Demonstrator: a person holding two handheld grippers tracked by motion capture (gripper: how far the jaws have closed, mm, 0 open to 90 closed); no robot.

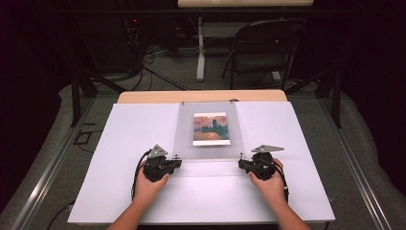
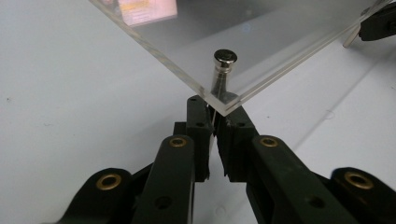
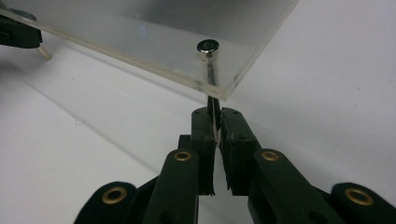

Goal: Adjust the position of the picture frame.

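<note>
A clear acrylic sheet [image 1: 186, 136] lies over a small painted picture [image 1: 210, 128] in the middle of the white table cover. A metal pin stands through each near corner. My left gripper [image 1: 178, 160] is shut on the thin stem of the left corner pin [image 2: 224, 65], under the sheet's corner [image 2: 219, 105], with the jaws [image 2: 215, 119] closed on it. My right gripper [image 1: 241, 161] is shut the same way [image 3: 217, 123] on the right corner pin [image 3: 208, 51]. Both near corners sit a little above the white surface. The picture [image 2: 147, 10] shows through the sheet.
A white cover [image 1: 119, 182] spreads over the wooden table [image 1: 201, 96]. Behind the table stand a dark folding chair [image 1: 263, 48] and a white table leg [image 1: 200, 52], with cables [image 1: 143, 57] on the floor. Metal rails [image 1: 43, 177] run along both sides.
</note>
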